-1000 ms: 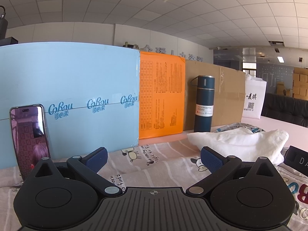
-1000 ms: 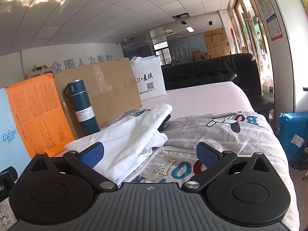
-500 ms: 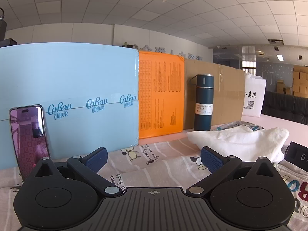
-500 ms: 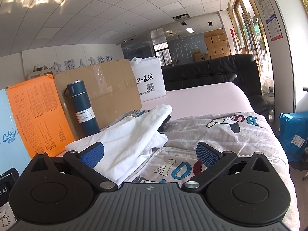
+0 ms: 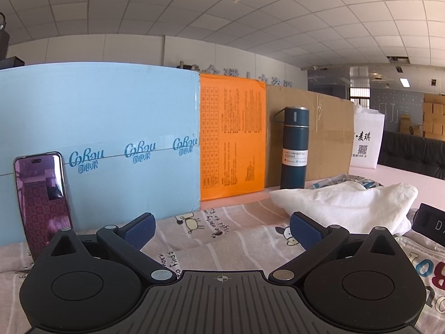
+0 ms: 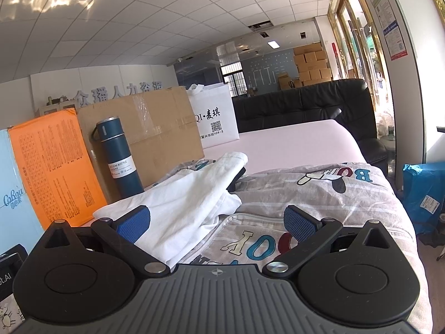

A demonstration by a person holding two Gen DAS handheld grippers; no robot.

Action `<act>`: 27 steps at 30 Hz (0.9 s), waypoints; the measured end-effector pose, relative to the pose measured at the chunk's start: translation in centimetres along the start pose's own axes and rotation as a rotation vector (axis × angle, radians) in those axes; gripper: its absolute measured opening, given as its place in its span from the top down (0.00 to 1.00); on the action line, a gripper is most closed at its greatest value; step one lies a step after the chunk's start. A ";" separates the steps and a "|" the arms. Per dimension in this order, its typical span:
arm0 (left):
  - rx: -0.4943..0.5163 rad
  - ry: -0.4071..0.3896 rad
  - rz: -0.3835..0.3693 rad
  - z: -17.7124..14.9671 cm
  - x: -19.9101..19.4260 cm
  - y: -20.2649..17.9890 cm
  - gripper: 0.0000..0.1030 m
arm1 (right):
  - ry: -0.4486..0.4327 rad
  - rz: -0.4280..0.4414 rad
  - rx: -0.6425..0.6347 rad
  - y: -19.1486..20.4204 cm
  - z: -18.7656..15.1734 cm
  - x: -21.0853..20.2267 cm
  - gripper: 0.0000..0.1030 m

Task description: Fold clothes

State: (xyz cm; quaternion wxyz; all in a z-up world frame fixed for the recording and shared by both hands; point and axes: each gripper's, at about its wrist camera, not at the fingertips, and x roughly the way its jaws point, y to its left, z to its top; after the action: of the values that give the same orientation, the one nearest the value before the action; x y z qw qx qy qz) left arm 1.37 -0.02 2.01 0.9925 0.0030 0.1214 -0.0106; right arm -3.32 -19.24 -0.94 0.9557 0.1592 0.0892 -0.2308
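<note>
While your left gripper (image 5: 221,229) and right gripper (image 6: 217,221) hover with fingers spread wide, gripping nothing | white garment (image 6: 189,203) lies crumpled on the cartoon-print sheet (image 6: 319,194) just ahead | blue vacuum bottle (image 5: 294,147) upright beyond.

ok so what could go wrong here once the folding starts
The vacuum bottle stands upright right behind the white garment; pulling the cloth could tip it. The phone leans against the blue box near the left gripper, so a sweep might knock it down.
</note>
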 end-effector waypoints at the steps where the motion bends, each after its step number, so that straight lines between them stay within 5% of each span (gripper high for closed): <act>1: 0.001 0.001 0.000 0.0 0.0 0.0 0.00 | 0.000 0.000 -0.001 0.0 0.0 0.0 0.00; 27: 0.004 0.006 -0.004 -0.1 0.1 0.0 0.00 | 0.007 -0.026 0.006 -0.1 0.0 0.4 0.00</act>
State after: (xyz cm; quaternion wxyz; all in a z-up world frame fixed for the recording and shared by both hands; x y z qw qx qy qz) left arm 1.47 -0.06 1.88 0.9921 0.0045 0.1244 -0.0130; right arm -3.06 -19.49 -1.11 0.9518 0.1617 0.0938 -0.2431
